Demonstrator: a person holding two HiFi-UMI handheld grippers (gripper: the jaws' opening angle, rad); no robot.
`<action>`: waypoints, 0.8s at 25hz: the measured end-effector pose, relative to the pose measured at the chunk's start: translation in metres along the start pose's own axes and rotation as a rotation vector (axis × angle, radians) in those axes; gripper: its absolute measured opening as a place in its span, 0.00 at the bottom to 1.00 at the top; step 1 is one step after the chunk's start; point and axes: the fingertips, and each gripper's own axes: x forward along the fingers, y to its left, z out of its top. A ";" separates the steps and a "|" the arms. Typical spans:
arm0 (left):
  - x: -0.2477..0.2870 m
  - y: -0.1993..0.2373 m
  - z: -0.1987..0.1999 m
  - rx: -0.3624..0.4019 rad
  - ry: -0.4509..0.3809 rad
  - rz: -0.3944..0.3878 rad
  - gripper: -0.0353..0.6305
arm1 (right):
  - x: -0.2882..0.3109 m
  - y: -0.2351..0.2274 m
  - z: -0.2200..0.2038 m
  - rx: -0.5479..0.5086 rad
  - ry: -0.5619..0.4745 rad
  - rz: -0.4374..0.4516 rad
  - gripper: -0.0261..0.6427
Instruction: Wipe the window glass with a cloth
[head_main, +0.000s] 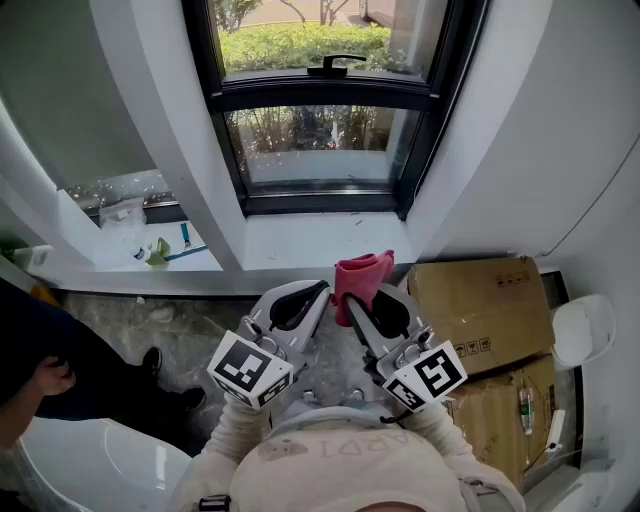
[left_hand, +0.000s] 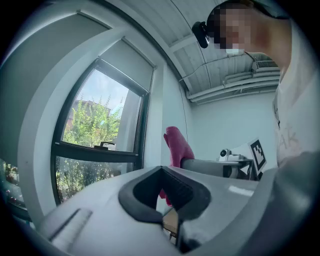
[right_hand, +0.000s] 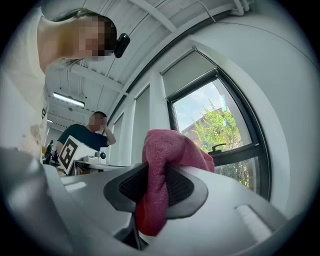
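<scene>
The window has a black frame, an upper and a lower glass pane and a black handle on the crossbar. Below the white sill, my right gripper is shut on a pink cloth, which bunches out above its tips. The right gripper view shows the cloth pinched between the black pads, with the window glass to the right. My left gripper hovers just left of it, shut with nothing in it. From there the cloth shows beyond the jaws, apart from them.
Cardboard boxes are stacked on the floor at the right. A person stands at the left near a white basin. A side ledge holds small items. Deep white reveal walls flank the window.
</scene>
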 end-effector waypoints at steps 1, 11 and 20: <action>0.000 0.001 0.000 -0.001 -0.001 0.000 0.06 | 0.001 0.000 0.000 0.000 0.000 -0.001 0.21; -0.001 0.014 -0.002 -0.006 -0.002 -0.009 0.06 | 0.013 0.000 -0.004 0.001 0.005 -0.015 0.21; -0.019 0.041 -0.004 0.017 -0.021 -0.012 0.06 | 0.032 0.014 -0.011 0.010 -0.002 -0.057 0.21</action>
